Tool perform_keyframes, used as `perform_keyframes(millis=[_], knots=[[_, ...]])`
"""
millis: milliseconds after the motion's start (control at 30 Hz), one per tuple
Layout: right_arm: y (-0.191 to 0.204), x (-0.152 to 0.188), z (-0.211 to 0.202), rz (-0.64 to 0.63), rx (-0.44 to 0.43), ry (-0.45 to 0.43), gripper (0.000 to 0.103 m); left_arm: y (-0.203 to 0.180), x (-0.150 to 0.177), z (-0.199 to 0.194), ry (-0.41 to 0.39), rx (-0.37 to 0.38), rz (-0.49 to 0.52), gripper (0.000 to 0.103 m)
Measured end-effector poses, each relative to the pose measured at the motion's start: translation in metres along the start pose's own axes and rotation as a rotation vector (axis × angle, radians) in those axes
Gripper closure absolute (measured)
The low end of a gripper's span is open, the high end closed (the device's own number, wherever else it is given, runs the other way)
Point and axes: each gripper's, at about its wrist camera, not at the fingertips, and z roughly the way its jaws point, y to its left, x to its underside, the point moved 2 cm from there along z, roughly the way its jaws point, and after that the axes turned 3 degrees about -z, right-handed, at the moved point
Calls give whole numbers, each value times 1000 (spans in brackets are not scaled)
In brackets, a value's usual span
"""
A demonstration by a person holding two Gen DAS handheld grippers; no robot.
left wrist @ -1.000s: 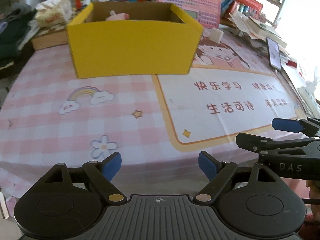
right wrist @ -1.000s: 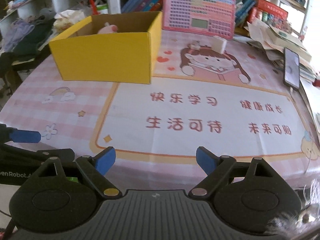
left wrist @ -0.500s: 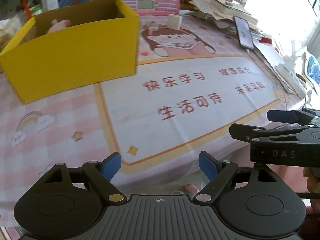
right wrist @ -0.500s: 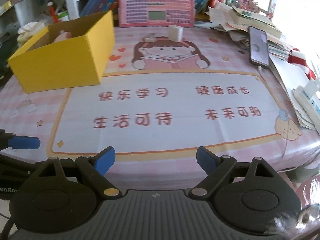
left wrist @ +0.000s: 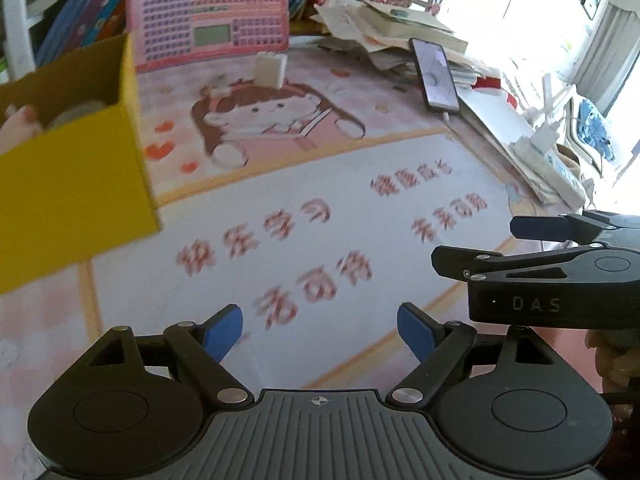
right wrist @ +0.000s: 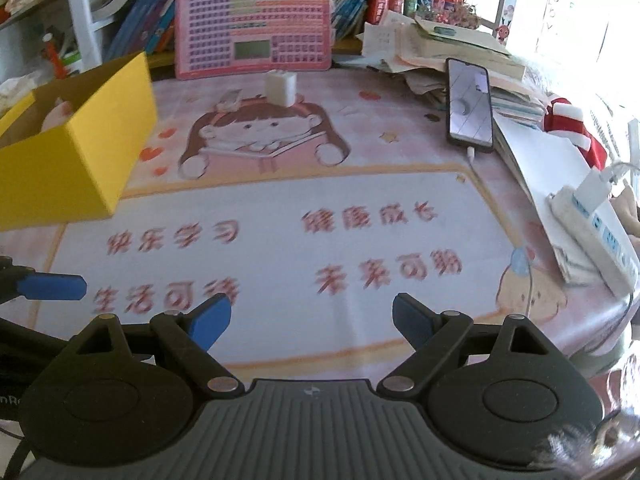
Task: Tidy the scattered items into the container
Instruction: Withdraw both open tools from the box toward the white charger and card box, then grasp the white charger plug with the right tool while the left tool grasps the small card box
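Observation:
A yellow cardboard box (left wrist: 68, 184) stands at the left of the table; it also shows in the right wrist view (right wrist: 72, 152). Pink and pale items lie inside it. A small white block (right wrist: 281, 87) and a small flat item (right wrist: 228, 100) sit on the mat at the far side; the block also shows in the left wrist view (left wrist: 271, 69). My left gripper (left wrist: 320, 332) is open and empty over the mat's near edge. My right gripper (right wrist: 310, 320) is open and empty beside it, and appears in the left wrist view (left wrist: 520, 240).
A pink keyboard toy (right wrist: 254, 32) leans at the back. A phone (right wrist: 469, 106) on a cable lies on stacked papers (right wrist: 440, 48) at the right. A power strip (right wrist: 592, 224) sits at the right edge. Books line the back shelf.
Both views have swung right: the yellow box has slid to the left edge and the phone and papers have come into view. Both grippers stay open and empty.

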Motion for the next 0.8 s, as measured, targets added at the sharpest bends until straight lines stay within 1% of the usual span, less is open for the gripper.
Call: perform_keyframes(millis=[167, 267, 367, 500, 633, 733, 767, 800], knots=[[-25, -25, 22, -2, -11, -19, 16, -11, -31, 23, -28, -17, -6, 16], [-41, -46, 36, -5, -31, -55, 16, -16, -55, 34, -70, -57, 2, 16], [-56, -69, 50, 1, -57, -81, 16, -17, -80, 44, -88, -95, -16, 16], [-69, -99, 73, -35, -103, -108, 16, -15, -109, 58, -114, -170, -52, 16], [-72, -130, 101, -68, -155, -145, 16, -6, -135, 73, -153, -272, -67, 16], [-69, -150, 124, -81, -191, -149, 19, 3, -152, 84, -169, -337, -58, 16], [-67, -157, 133, -84, -210, -147, 24, 7, -158, 89, -171, -353, -61, 16], [-64, -164, 142, -89, -235, -144, 34, 12, -165, 95, -171, -364, -70, 16]])
